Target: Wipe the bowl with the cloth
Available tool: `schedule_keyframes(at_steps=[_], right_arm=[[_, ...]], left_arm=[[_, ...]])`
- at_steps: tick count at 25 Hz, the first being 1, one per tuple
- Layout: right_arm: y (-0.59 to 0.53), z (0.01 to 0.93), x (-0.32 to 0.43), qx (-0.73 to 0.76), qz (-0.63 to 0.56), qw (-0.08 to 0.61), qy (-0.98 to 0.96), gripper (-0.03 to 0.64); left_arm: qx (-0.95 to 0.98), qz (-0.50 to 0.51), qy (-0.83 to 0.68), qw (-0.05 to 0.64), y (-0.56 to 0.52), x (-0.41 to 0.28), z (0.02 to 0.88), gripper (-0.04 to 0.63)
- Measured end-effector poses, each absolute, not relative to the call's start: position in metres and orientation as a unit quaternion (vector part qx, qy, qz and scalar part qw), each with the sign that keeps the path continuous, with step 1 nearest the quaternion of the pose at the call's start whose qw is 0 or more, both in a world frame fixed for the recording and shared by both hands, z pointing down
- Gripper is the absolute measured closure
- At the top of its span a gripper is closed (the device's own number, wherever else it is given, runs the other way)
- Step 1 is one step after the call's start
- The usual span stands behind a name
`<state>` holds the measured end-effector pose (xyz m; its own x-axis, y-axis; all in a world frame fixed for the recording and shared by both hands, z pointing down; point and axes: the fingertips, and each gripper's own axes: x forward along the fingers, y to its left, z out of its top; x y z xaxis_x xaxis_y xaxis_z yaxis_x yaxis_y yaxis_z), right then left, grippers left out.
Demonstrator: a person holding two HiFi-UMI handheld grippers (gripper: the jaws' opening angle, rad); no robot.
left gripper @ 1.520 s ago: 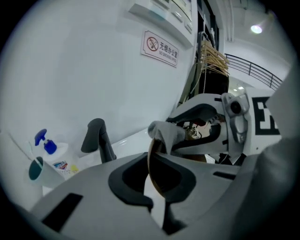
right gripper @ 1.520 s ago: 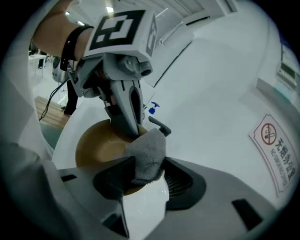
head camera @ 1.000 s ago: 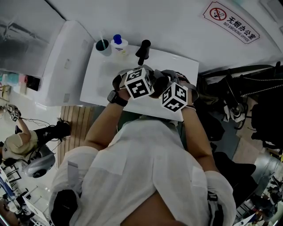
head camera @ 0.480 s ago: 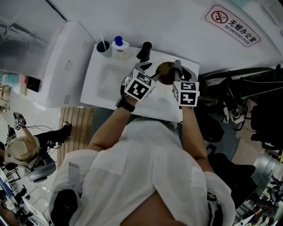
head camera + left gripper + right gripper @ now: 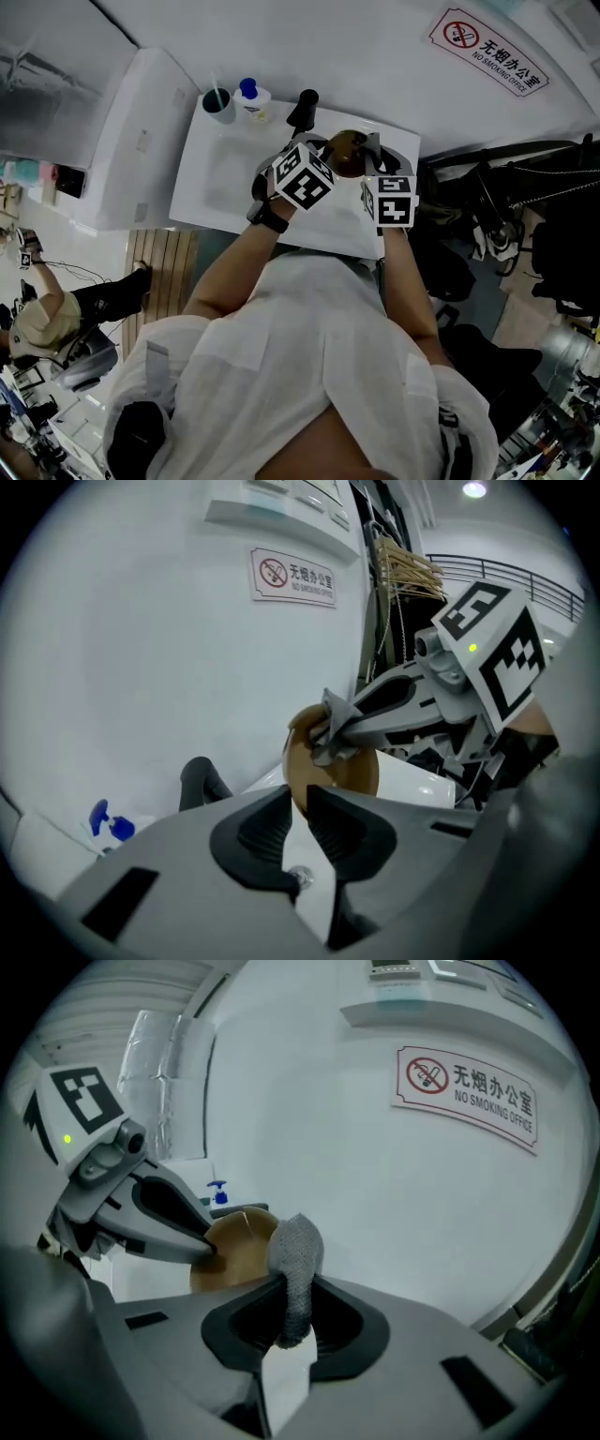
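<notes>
A brown bowl (image 5: 345,153) is held up on edge over the white sink (image 5: 225,173). My left gripper (image 5: 323,152) pinches its rim (image 5: 330,772), and the jaws are closing on it. My right gripper (image 5: 371,155) holds a grey knitted cloth (image 5: 294,1258) that pokes up between its pads, with the jaws easing open a little. The cloth's tip touches the bowl's upper edge (image 5: 232,1249). In the left gripper view the right gripper (image 5: 330,731) reaches in from the right with the cloth bunched against the bowl.
A black faucet (image 5: 304,107) stands at the back of the sink, with a dark cup (image 5: 218,98) and a blue-capped bottle (image 5: 251,92) to its left. A no-smoking sign (image 5: 491,50) hangs on the wall. Cables and dark gear (image 5: 525,216) crowd the right.
Both grippers moved away from the body, from the sink's front edge toward the faucet. The bowl came into view between them. The left gripper has turned slightly since half a second ago.
</notes>
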<state>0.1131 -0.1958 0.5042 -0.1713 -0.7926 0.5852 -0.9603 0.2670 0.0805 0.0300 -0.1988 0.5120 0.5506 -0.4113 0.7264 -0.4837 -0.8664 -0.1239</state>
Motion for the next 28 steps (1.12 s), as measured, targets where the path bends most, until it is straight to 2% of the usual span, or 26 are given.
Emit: schedule_keyframes(at_steps=[7, 10, 14, 28], right_arm=[[-0.188, 0.508, 0.095, 0.492, 0.065, 0.378, -0.781, 0.543], [-0.187, 0.509, 0.087, 0.469, 0.043, 0.398, -0.788, 0.543], [-0.189, 0.509, 0.091, 0.5, 0.105, 0.334, -0.792, 0.545], [-0.191, 0.504, 0.11, 0.57, 0.206, 0.171, -0.777, 0.538]], left_arm=[[0.881, 0.448, -0.153, 0.004, -0.18, 0.033, 0.515, 0.544], [0.879, 0.453, -0.149, 0.003, -0.179, 0.033, 0.517, 0.549], [0.886, 0.407, -0.222, 0.028, -0.194, 0.034, 0.505, 0.581], [0.895, 0.288, -0.334, 0.067, -0.206, 0.038, 0.484, 0.579]])
